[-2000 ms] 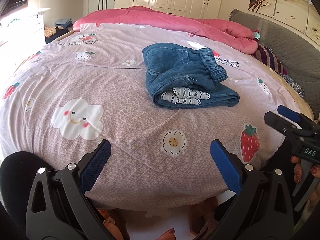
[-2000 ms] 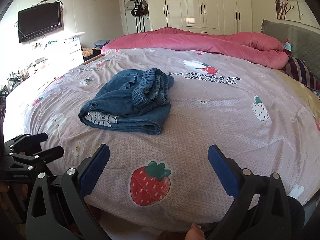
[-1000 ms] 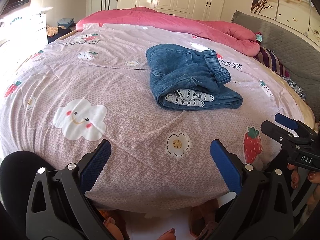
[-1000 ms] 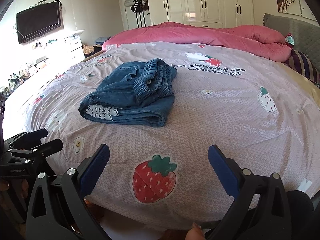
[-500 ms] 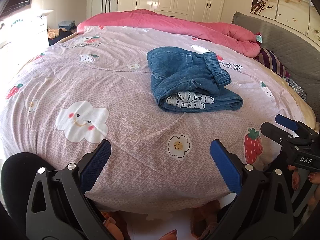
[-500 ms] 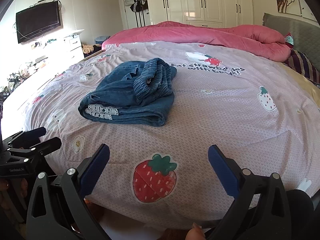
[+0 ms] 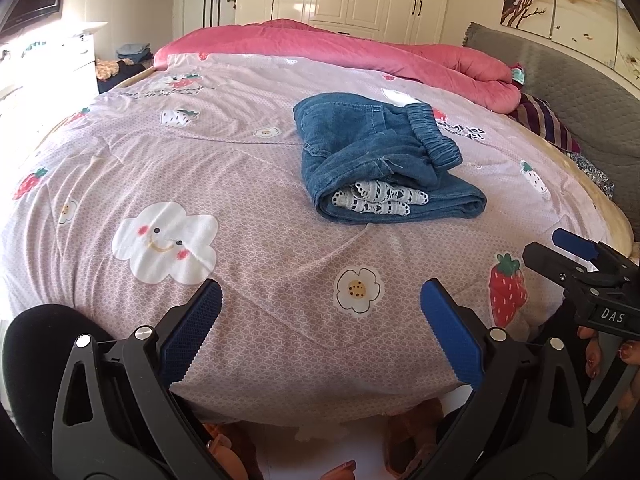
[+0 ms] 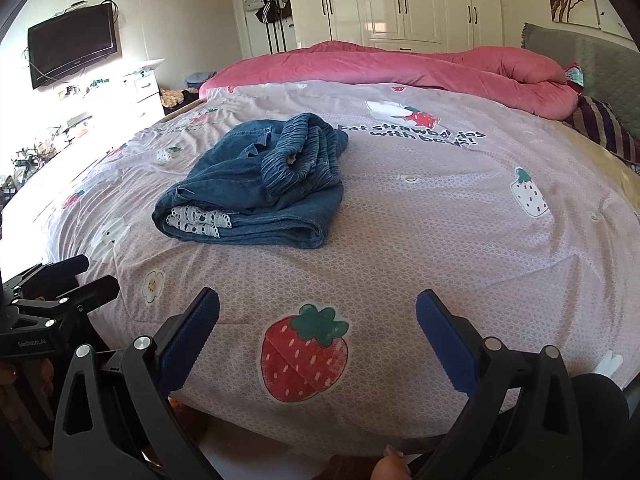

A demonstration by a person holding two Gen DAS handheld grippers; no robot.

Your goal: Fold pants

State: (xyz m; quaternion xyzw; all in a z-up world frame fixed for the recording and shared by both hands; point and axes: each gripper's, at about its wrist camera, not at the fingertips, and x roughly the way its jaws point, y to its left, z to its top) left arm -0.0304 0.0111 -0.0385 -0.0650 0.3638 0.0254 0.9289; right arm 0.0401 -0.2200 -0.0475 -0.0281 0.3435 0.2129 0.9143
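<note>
Nearest you, your left tool hangs just off the near edge of the bed with its blue pads spread wide and nothing between them; your right tool sits the same way, released and empty, over the strawberry print at that same edge; each shows at the margin of the other's view, so you are holding them side by side and clear of the cloth, which reads as a stand-off pose rather than a reach; farther in, toward the middle of the bed, the pants lie as a compact blue denim bundle, folded over on themselves with the elastic waistband on top and a strip of white lace trim showing at the near fold; they rest flat on the patterned cover, well apart from both tools, so the folding looks done or close to it; the bundle is a little lumpy, so judge whether a tidy-up is worth it; beyond it, a pink duvet is heaped along the far edge, out of your way.
</note>
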